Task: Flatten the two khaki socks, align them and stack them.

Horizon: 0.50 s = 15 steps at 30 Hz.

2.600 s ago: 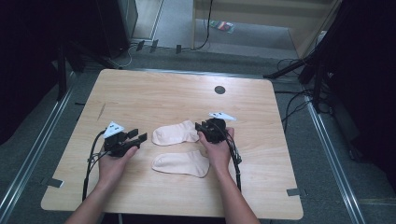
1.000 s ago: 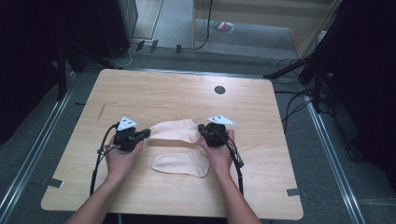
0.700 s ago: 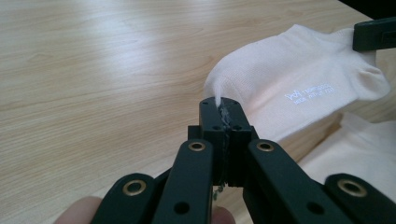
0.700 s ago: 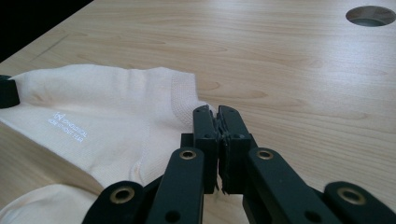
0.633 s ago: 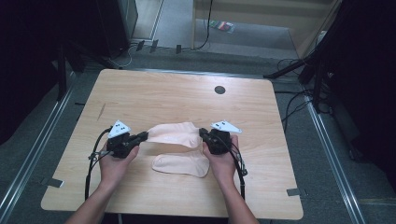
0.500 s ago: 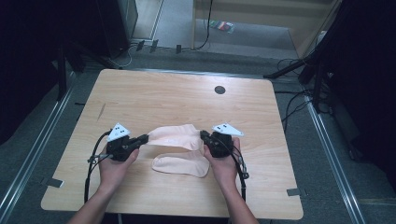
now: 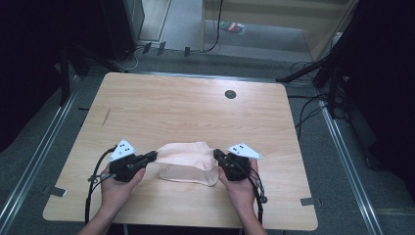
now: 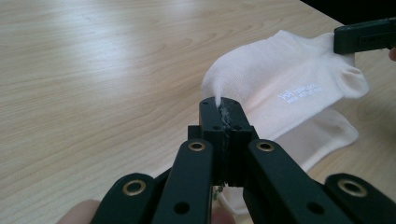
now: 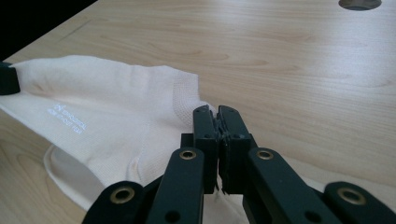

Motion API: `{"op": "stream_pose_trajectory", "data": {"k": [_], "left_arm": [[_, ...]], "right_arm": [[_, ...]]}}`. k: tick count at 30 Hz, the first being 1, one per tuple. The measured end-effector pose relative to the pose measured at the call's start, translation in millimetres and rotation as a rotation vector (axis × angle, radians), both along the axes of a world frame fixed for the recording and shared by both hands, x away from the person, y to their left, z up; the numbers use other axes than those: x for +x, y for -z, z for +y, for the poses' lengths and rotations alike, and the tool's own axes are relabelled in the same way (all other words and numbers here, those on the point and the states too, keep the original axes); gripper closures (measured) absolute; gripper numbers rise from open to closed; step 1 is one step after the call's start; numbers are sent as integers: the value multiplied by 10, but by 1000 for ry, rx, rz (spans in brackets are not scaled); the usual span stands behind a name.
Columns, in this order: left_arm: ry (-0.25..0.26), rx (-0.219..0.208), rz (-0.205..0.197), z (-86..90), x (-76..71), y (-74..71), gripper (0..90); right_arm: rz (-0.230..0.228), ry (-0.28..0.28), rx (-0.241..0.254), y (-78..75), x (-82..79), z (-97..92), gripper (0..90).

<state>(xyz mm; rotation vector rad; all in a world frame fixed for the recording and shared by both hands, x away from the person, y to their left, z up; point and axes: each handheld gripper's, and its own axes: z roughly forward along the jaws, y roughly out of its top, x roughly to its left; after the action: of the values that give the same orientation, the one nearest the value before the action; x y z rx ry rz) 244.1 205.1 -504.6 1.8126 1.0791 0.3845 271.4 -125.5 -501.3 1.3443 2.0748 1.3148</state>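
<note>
Pale wood table [image 7: 186, 105] fills the scene, with a dark round hole [image 7: 230, 94] toward its far right. Near its front edge a cream sock [image 7: 185, 152] hangs stretched left to right above a second sock [image 7: 188, 174] lying flat under it. Left gripper [image 7: 152, 156] is clamped on its left end, right gripper [image 7: 216, 154] on its right end.
</note>
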Motion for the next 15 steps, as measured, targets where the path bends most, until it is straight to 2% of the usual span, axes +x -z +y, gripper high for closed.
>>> {"op": "stream_pose_trajectory", "data": {"k": [8,12,15], "left_arm": [[14,18,34,-11,-119,135,900],[19,45,33,-48,-140,190,900],[21,50,37,-66,-132,219,900]], "right_arm": [[9,-8,-9,34,-113,-52,879],[26,-10,-25,108,-149,-59,879],[38,-9,-29,167,-160,-65,879]]}}
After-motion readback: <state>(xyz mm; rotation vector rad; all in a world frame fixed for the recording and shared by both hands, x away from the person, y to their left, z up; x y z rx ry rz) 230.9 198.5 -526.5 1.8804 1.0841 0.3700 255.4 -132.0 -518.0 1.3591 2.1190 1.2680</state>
